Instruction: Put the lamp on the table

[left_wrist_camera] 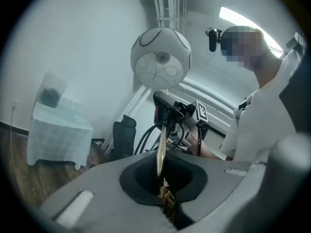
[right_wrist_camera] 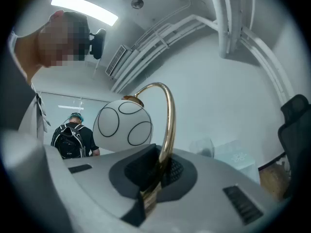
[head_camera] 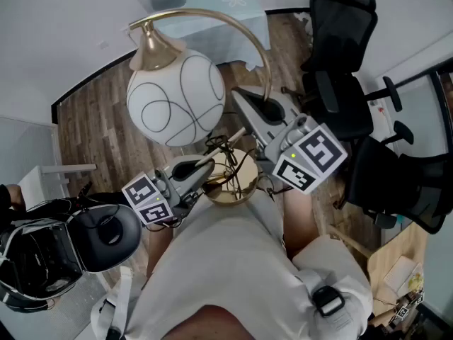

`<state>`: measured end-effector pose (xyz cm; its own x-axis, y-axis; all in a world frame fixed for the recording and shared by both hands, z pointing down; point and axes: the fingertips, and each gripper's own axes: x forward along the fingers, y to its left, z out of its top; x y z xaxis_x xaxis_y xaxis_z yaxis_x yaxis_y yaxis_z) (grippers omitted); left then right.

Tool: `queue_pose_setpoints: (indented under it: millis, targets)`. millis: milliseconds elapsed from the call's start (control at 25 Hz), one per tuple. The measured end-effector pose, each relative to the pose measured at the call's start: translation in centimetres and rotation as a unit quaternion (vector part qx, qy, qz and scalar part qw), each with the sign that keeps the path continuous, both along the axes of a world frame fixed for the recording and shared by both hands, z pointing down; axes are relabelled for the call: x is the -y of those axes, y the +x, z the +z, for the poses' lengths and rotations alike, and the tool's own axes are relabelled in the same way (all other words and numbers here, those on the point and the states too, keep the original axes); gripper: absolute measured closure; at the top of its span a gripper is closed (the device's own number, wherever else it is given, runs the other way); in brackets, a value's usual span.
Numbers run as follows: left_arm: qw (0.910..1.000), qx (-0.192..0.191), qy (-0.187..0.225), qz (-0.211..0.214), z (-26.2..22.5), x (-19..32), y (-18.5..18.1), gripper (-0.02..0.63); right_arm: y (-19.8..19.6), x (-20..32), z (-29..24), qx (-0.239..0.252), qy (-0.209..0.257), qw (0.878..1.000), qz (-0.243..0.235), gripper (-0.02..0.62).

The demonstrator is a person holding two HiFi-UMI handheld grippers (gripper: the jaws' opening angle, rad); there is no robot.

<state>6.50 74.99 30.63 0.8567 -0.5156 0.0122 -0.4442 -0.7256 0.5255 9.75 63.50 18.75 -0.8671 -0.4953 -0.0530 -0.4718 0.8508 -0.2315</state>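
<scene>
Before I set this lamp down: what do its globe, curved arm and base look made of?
The globe looks like frosted white glass, possibly plastic: a smooth, matte surface with thin black loops. The curved arm looks like metal in a polished brass or gold tone, with bright streak reflections. The base looks like the same shiny gold-toned metal, shaped as a shallow round dish.

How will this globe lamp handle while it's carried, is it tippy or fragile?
Probably top-heavy: the big globe shade hangs off a thin arched stem, so it may swing or tip. The shade looks like glass, likely fragile. The polished stem could slip in the right gripper.
</scene>
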Motion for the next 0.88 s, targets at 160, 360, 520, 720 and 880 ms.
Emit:
queue_pose_setpoints:
  millis: [160,360,520,720,880]
  targets:
    - [1.0000,-0.002,-0.003,-0.004,0.3,0.8,0.2,0.606,0.3,0.7,0.3,0.001,-0.002,1.000,-0.001,0.597]
    - [0.9999,-0.003,-0.007,-0.012,0.5,1.7,0.5,0.606,0.6,1.7,0.6,0.002,-0.003,1.000,-0.004,0.597]
    - [0.9998,-0.003,-0.007,-0.018,0.6,2.8,1.2,0.606,1.2,2.8,0.6,0.002,-0.004,1.000,-0.010,0.597]
    - [0.9996,-0.010,-0.011,-0.025,0.4,4.1,2.4,0.606,1.9,4.1,0.4,-0.003,-0.006,1.000,-0.016,0.597]
    - [0.9995,-0.014,-0.015,-0.023,0.3,5.3,2.3,0.606,1.9,5.3,0.3,-0.003,-0.008,1.000,-0.016,0.597]
